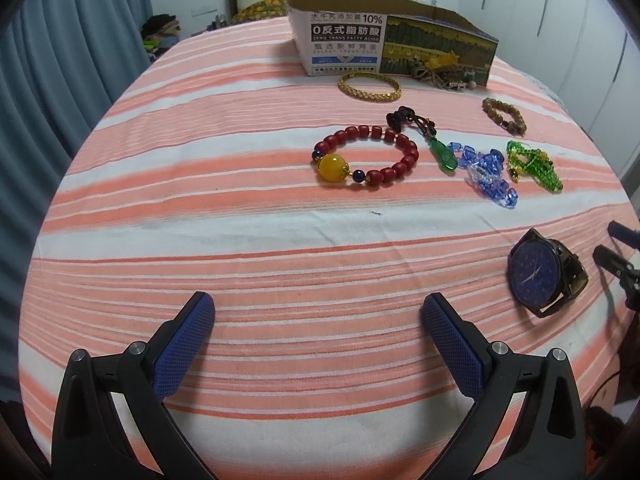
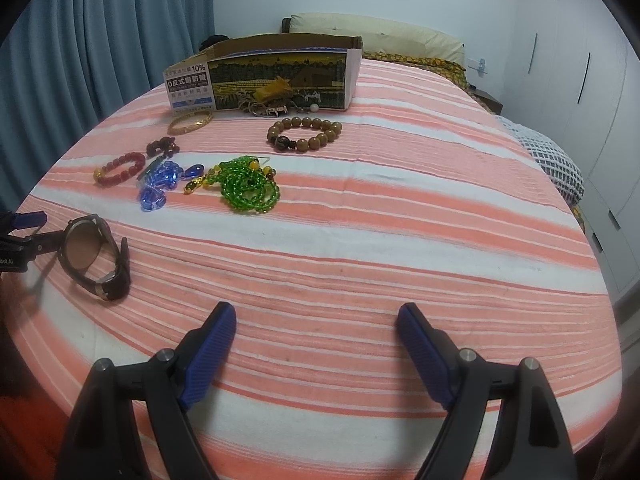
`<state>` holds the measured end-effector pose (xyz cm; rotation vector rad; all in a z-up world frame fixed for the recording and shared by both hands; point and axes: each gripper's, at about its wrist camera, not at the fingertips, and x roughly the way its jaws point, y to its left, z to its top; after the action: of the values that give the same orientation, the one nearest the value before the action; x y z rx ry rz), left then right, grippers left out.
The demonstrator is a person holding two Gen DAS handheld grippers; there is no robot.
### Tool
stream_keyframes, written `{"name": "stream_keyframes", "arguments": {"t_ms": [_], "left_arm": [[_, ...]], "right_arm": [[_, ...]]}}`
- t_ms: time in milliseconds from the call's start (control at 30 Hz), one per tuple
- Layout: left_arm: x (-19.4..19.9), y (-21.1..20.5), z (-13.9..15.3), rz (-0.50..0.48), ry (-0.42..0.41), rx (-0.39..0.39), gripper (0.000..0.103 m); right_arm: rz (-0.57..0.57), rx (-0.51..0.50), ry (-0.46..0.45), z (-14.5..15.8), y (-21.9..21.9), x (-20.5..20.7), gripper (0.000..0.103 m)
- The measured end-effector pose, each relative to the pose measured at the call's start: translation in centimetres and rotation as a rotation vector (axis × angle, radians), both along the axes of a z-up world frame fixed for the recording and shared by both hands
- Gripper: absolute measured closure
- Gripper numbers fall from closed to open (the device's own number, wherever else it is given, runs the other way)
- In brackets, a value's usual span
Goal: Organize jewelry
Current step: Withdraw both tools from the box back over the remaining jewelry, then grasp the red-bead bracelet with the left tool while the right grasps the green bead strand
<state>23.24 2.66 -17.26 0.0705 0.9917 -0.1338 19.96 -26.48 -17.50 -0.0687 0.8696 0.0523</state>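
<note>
Both my grippers, left and right, hover with fingers apart, empty, over the striped bed. Watch lies nearest; bead bracelets scattered before the open cardboard box, nothing blocking.

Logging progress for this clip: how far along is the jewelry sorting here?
Barely begun, by the look of it. Done: nothing visibly; the box interior is hidden. In hand: nothing, as the left gripper and right gripper are both open and empty. Left: the watch, red bracelet, gold bangle, wooden bracelet, green beads, blue beads and a small pile beside the box, all on the bedspread.
</note>
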Motion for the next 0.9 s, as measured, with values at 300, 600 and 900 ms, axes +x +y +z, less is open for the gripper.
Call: {"name": "stream_keyframes", "arguments": {"t_ms": [300, 600, 900], "left_arm": [[1.7, -0.7, 0.1, -0.028, 0.032, 0.006, 0.000], [3.9, -1.1, 0.1, -0.082, 0.048, -0.002, 0.000], [7.2, -1.3, 0.0, -0.118, 0.040, -0.005, 0.000]], "right_arm": [[0.038, -0.007, 0.028, 0.2, 0.3, 0.8, 0.018], [0.100, -0.011, 0.059, 0.2, 1.4, 2.5, 0.018], [0.144, -0.010, 0.081, 0.2, 2.1, 4.6, 0.018]]}}
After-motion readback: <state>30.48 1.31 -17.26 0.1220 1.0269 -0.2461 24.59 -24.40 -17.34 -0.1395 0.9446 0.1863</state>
